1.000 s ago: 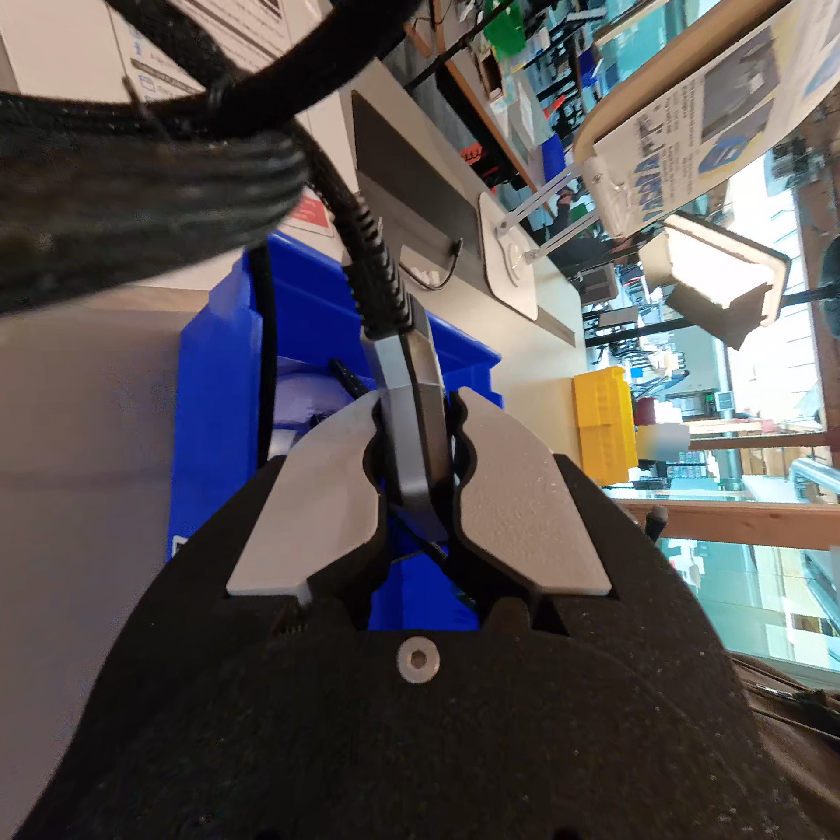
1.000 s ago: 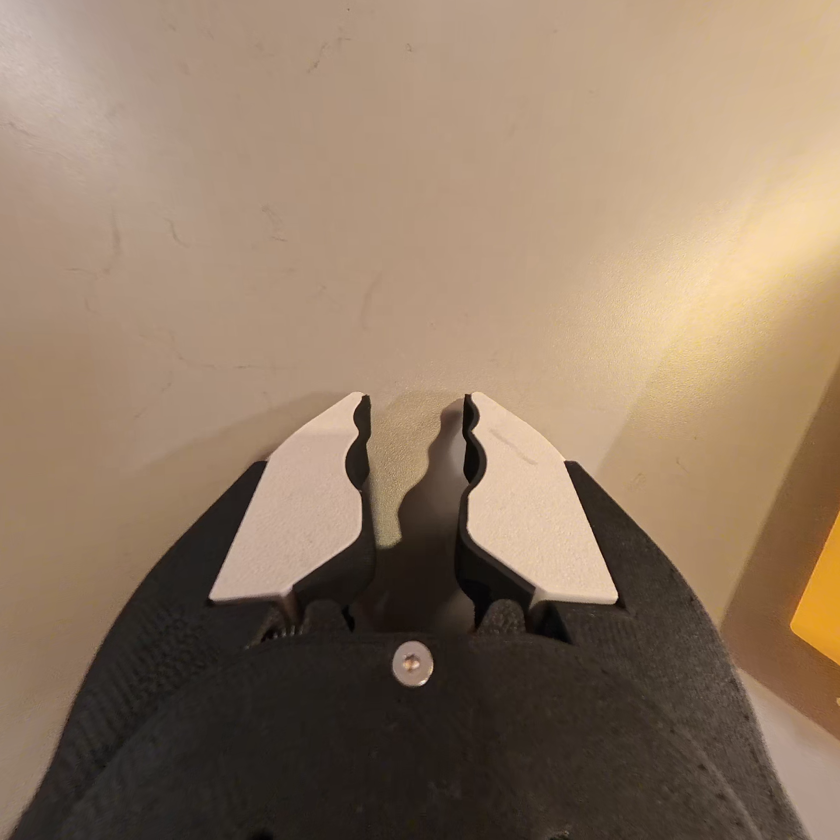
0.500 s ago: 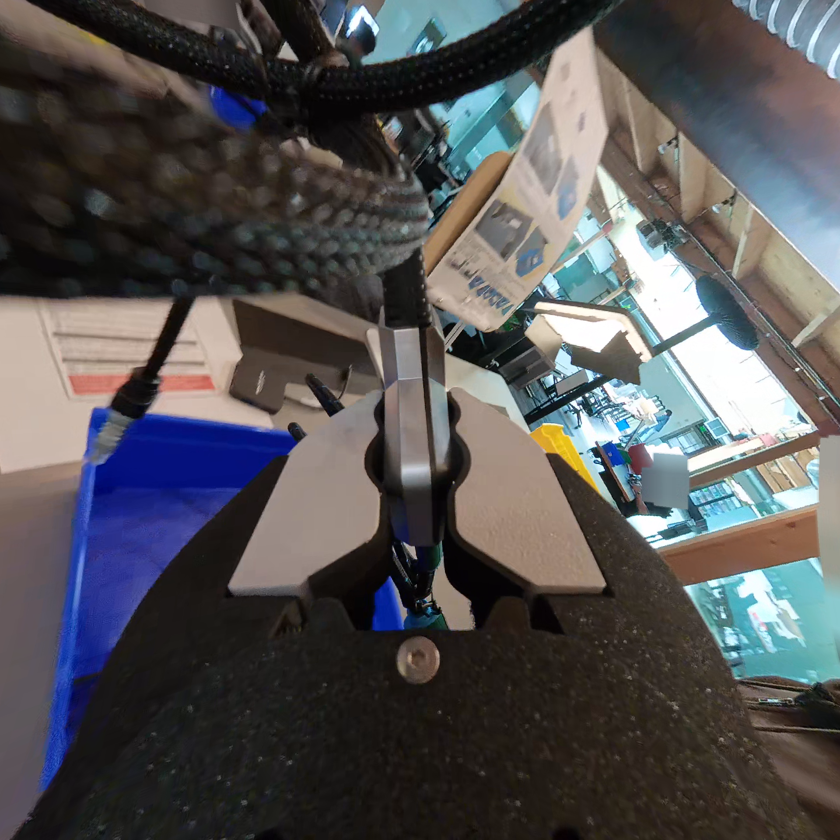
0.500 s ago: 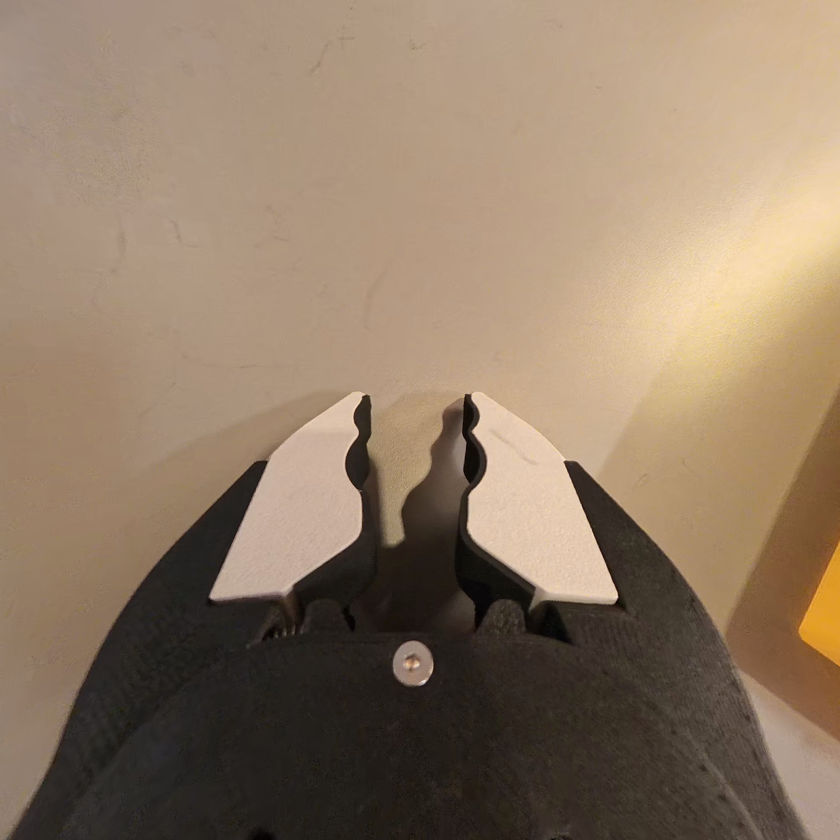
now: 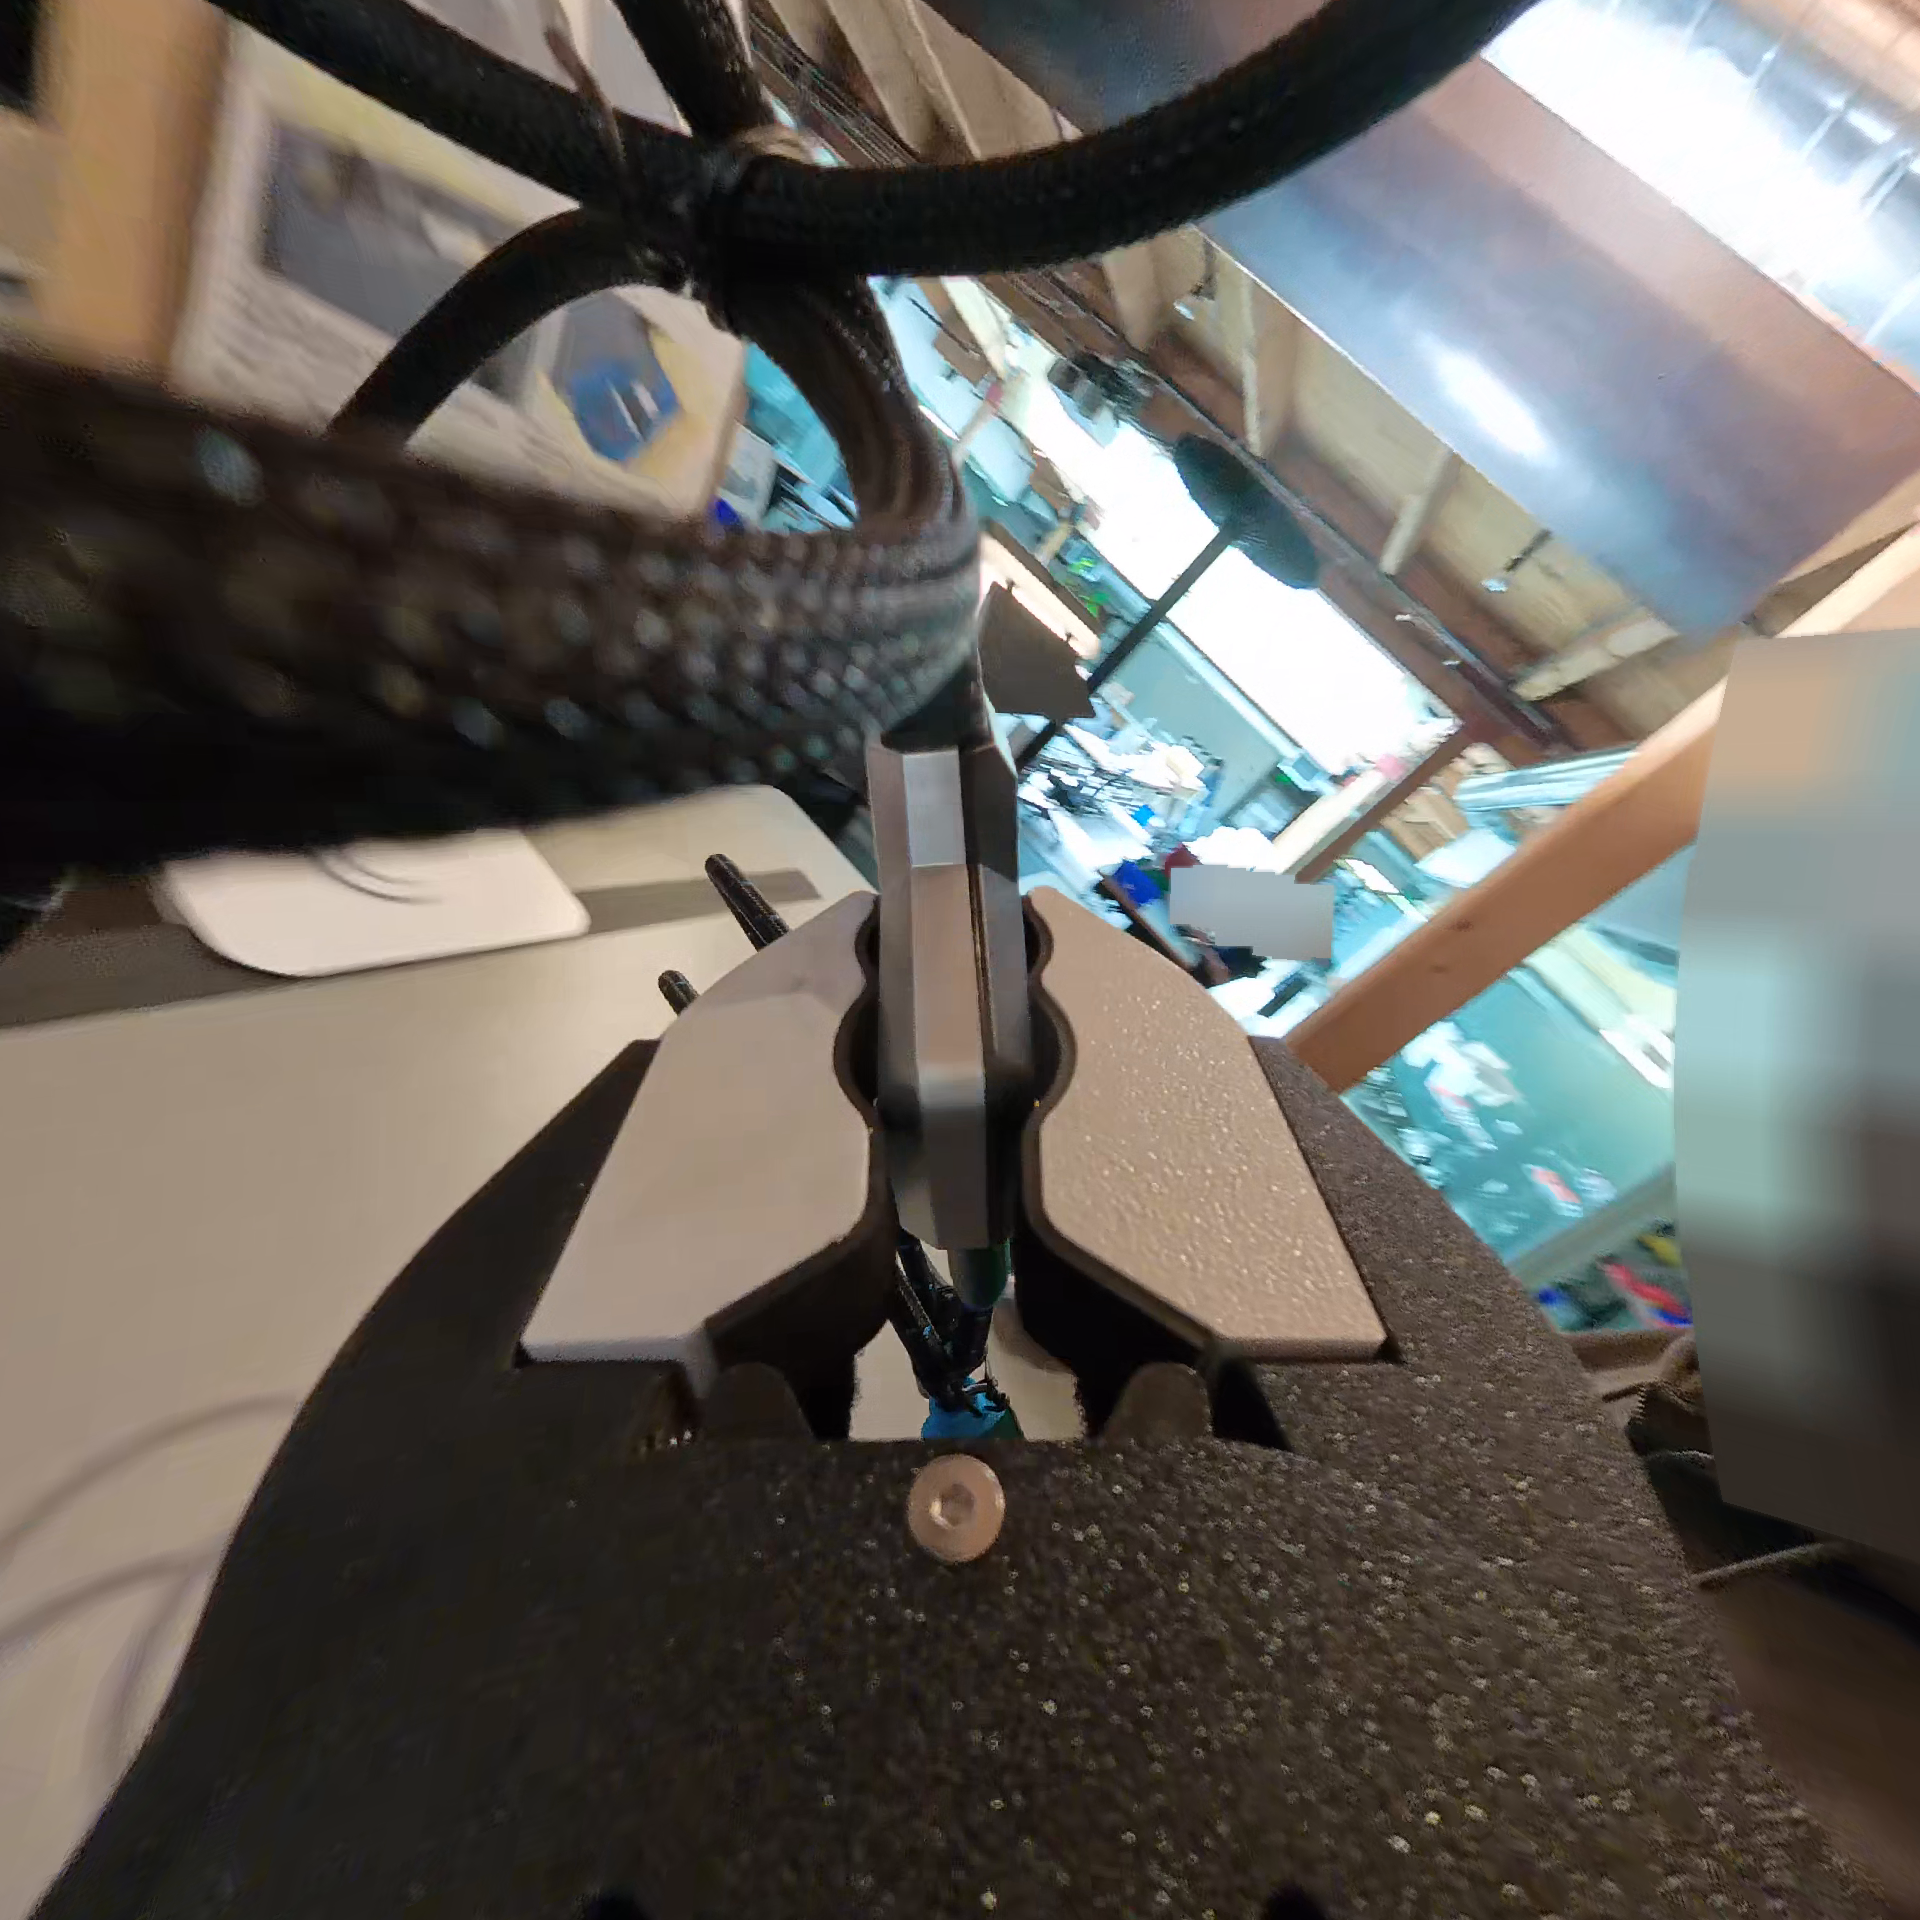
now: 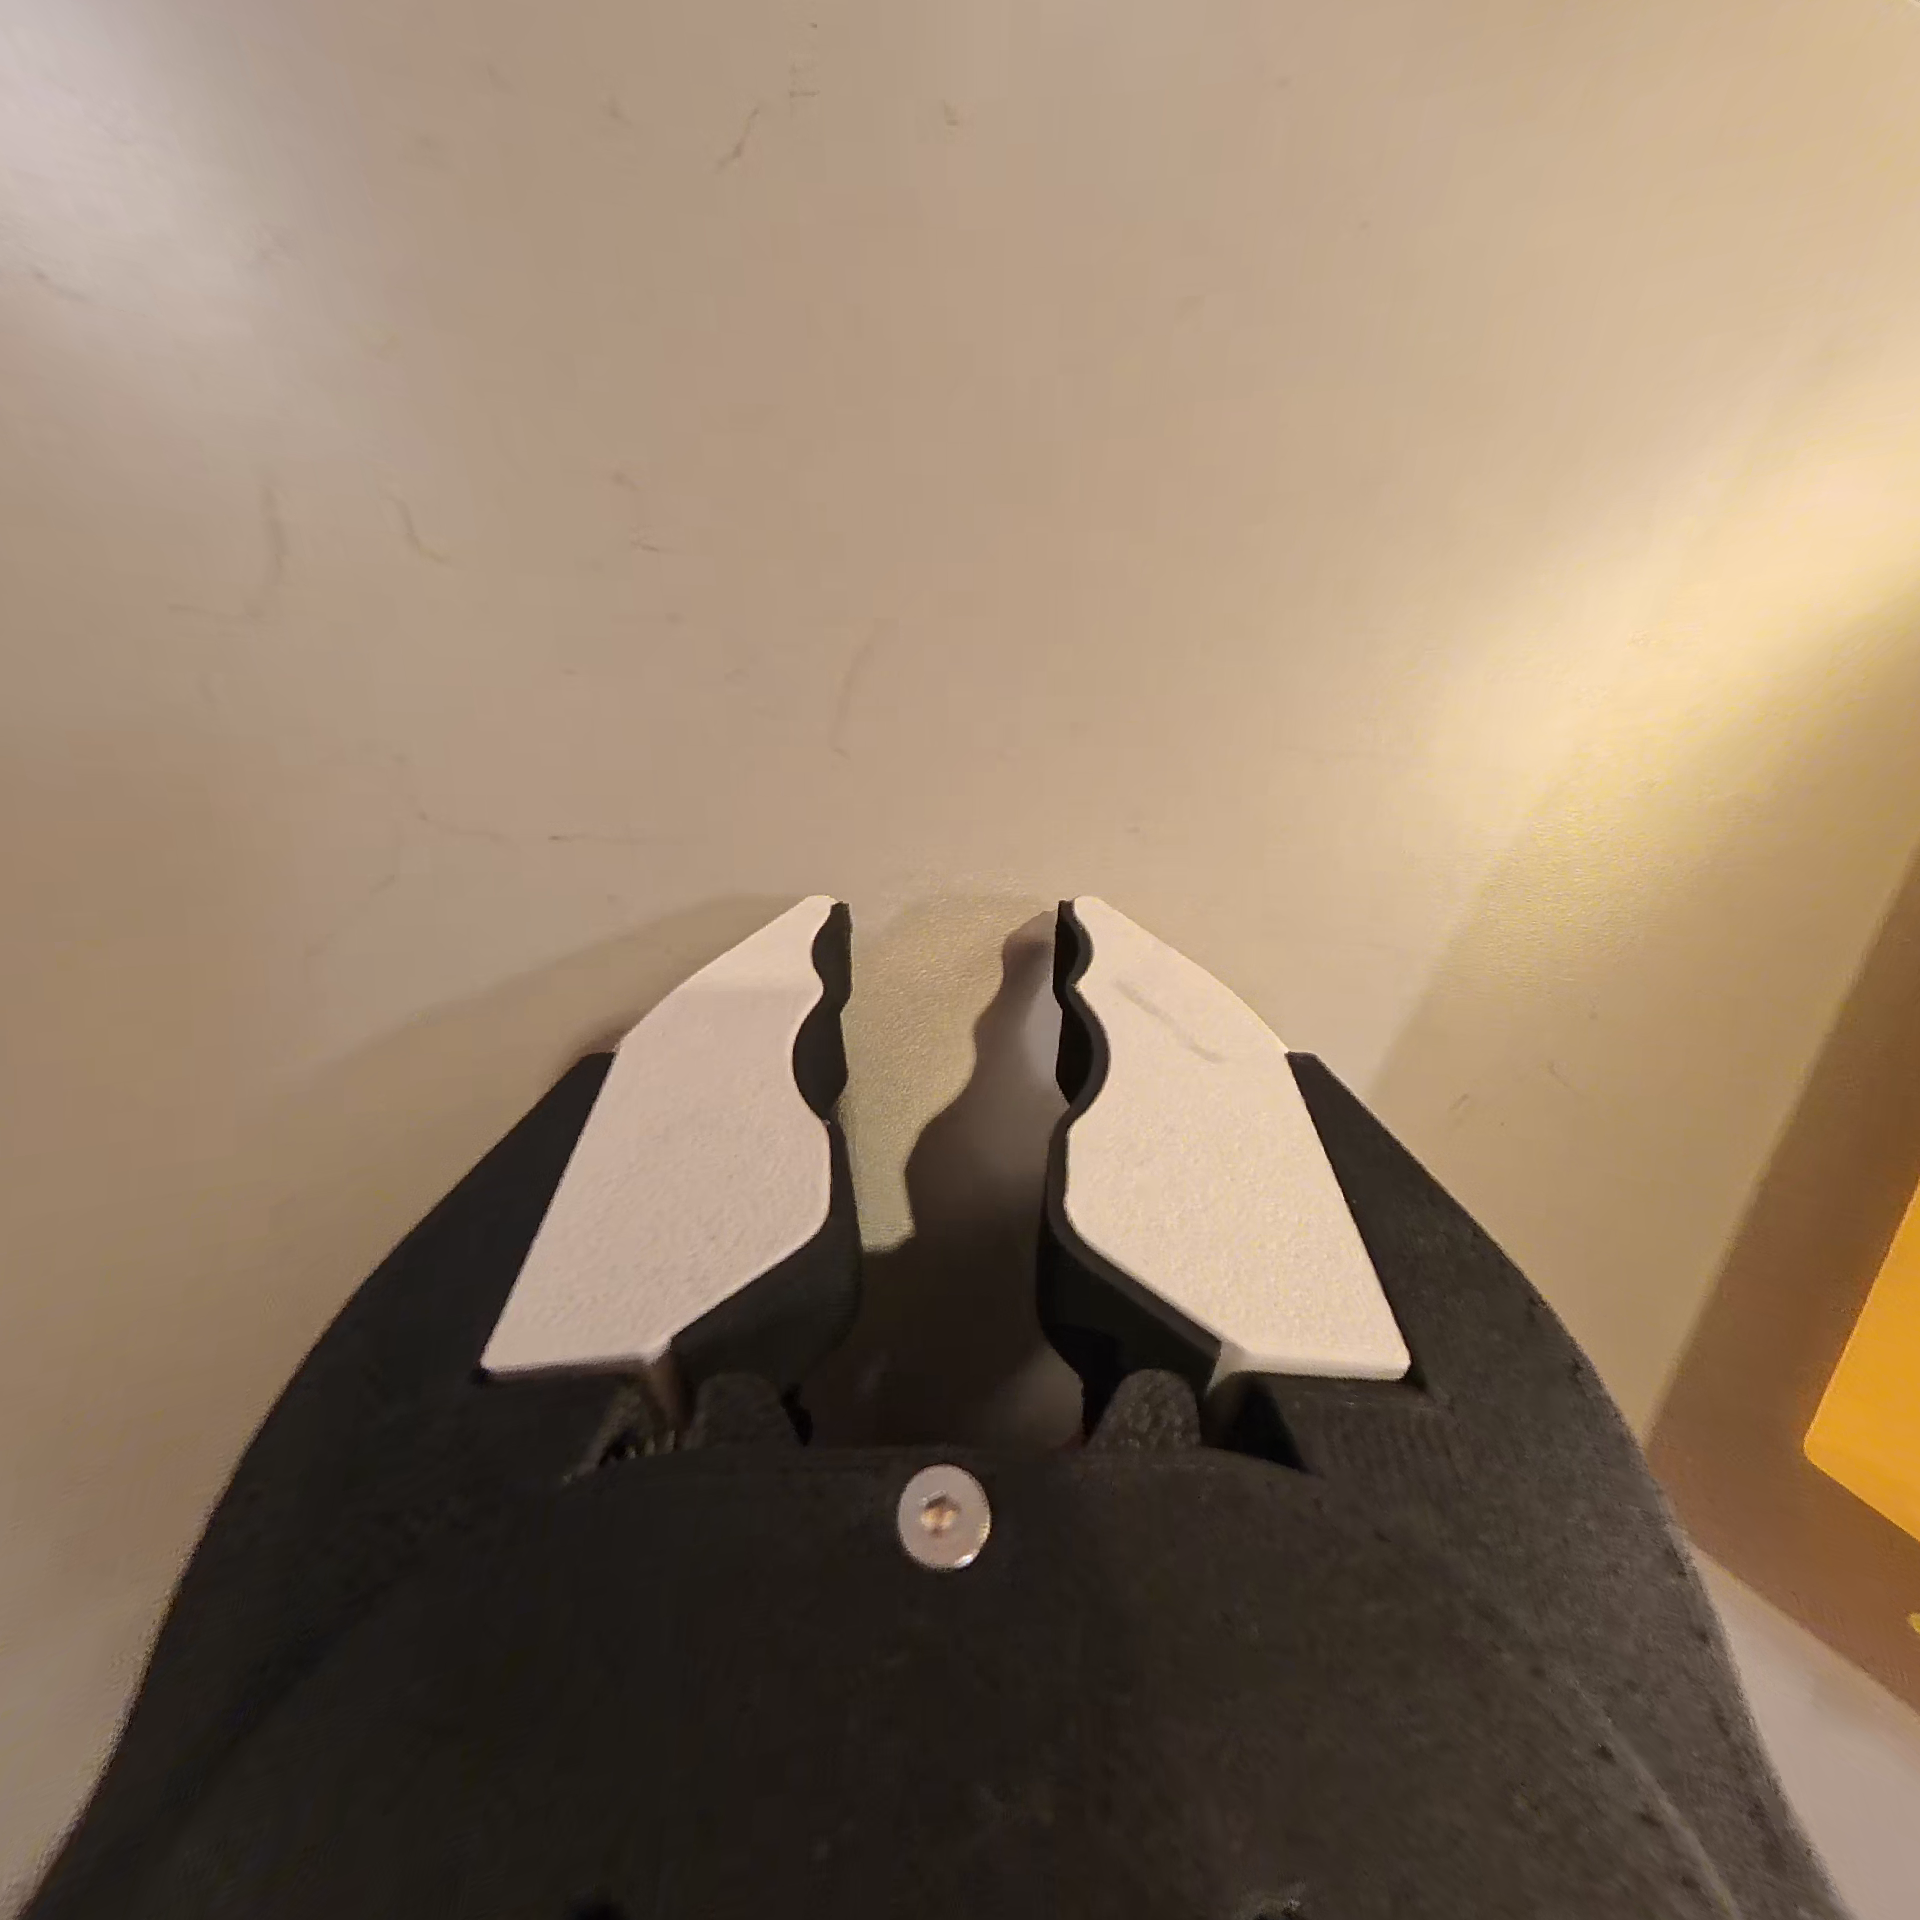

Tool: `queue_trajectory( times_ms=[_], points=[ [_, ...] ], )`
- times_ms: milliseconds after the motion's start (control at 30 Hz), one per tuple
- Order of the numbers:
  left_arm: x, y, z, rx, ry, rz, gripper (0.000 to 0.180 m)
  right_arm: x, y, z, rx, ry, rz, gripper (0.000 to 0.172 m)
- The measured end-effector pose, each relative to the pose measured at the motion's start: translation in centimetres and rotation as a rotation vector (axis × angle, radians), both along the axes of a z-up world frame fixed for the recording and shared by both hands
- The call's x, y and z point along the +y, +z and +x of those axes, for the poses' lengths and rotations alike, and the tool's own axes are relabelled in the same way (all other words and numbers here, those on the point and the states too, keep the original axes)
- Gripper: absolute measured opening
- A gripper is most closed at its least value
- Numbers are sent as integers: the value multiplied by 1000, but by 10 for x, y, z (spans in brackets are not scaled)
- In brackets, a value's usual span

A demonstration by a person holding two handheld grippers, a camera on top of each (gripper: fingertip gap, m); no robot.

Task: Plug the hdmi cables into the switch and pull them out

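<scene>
My left gripper (image 5: 951,914) is shut on a grey metal connector block (image 5: 940,997) that stands upright between the pads. A thick black braided cable bundle (image 5: 499,644) runs from the block's top across the left wrist view, with thinner black cables (image 5: 790,208) tied to it above. The block and bundle are held up in the air above a light table (image 5: 260,1143). My right gripper (image 6: 953,914) is open with nothing between its pads, its tips close above a bare beige tabletop (image 6: 935,416).
A white flat pad (image 5: 364,914) lies on the table behind the left gripper. A wooden beam (image 5: 1507,914) and a cluttered workshop lie beyond. A yellow object (image 6: 1870,1382) sits at the right edge of the right wrist view. The tips of one gripper are about 55 centimeters away from the tips of the other. The right tips stand about 15 centimeters off the yellow object (image 6: 1870,1382).
My left gripper has lifted and tilted up with the connector block and cable; the blue bin has dropped out of view. The right gripper has not moved.
</scene>
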State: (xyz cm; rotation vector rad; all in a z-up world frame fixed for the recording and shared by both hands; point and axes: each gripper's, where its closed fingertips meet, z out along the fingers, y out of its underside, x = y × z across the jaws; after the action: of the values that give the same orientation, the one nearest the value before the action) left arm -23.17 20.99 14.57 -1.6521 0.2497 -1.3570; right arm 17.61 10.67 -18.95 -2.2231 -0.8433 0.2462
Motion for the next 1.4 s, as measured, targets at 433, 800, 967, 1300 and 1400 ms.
queue_trajectory(
  times_ms=[433,800,967,1300,1400],
  points=[
    [5,-217,194,-123,-265,-385,23,-1,0,0,-5,-4,6,38],
    [-1,-302,186,129,-108,-529,50,1,0,-2,5,3,-8,38],
    [-1,-303,145,463,69,-351,72,2,0,-2,1,-5,-5,38],
    [-24,-299,100,648,2,-243,62,10,0,-8,-11,-28,3,39],
    [-30,-305,111,560,-33,-271,62,13,0,-10,-15,-33,8,39]
  ],
)
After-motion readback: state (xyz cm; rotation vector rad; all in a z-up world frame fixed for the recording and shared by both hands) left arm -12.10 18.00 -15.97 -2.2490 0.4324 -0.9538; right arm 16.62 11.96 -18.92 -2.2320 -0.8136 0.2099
